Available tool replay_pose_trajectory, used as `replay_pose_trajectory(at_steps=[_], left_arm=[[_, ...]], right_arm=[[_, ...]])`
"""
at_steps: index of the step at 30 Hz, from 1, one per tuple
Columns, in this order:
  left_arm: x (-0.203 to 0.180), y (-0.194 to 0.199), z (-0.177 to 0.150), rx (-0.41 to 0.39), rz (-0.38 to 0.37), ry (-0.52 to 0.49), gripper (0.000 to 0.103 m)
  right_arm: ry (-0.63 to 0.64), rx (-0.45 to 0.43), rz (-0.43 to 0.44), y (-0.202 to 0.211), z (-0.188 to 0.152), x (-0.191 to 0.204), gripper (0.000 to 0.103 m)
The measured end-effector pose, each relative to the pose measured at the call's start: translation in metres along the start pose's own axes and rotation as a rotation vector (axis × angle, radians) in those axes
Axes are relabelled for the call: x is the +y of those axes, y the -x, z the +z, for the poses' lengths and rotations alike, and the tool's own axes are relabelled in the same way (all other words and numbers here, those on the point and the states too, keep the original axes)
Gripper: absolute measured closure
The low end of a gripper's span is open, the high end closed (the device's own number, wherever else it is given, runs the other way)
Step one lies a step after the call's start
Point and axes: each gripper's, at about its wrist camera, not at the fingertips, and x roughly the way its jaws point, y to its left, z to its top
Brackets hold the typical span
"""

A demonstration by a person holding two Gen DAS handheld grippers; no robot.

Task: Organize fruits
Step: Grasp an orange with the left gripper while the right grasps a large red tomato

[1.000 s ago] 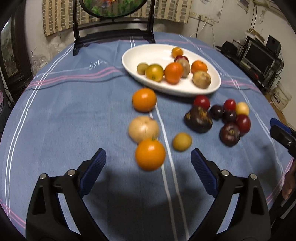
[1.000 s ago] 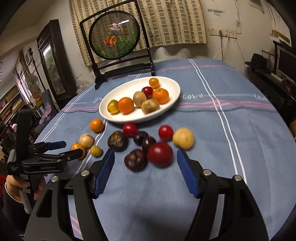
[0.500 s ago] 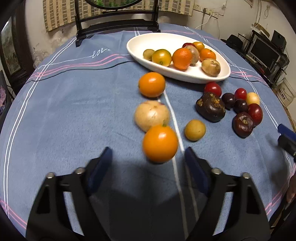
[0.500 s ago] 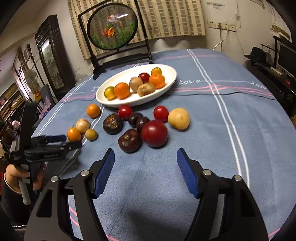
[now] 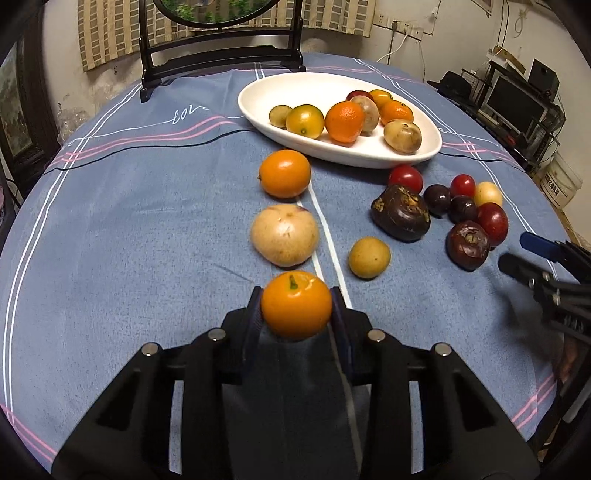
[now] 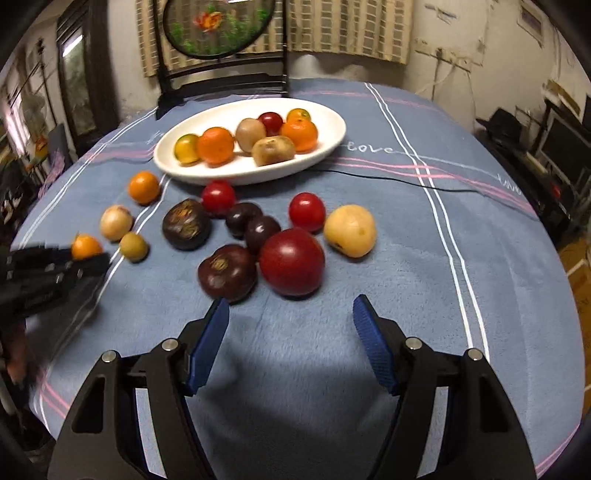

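My left gripper is shut on a small orange fruit at the near side of the blue tablecloth; it also shows in the right wrist view. Beyond it lie a pale round fruit, another orange fruit and a small yellow fruit. A white oval plate holds several fruits. My right gripper is open and empty, just short of a big red fruit and a dark purple fruit.
More red, dark purple and yellow fruits lie between the plate and my right gripper. A black stand with a round picture is at the table's far edge. Furniture and screens stand to the right of the table.
My left gripper has moved forward and closed on the near orange fruit. My right gripper has come closer to the red and dark purple fruits and stays open.
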Motion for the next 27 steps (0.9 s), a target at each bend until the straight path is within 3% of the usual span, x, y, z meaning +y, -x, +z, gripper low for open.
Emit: replay_pose_trajectory(at_steps=[9,18,27], left_arm=[[0.002,0.0,-0.001,-0.005,-0.007,0.001,0.067],[0.0,-0.001,0.0,-0.004,0.0,0.002,0.067],[0.003,0.007,0.002,-0.02,-0.015,-0.004,0.067]], right_arm=[[0.05,0.057,-0.076,-0.015,0.001,-0.004,0.036],[0.091,0.084,-0.032,-0.039,0.023,0.009,0.06],[0.022,0.03,-0.001,-0.015,0.017,-0.006,0.061]])
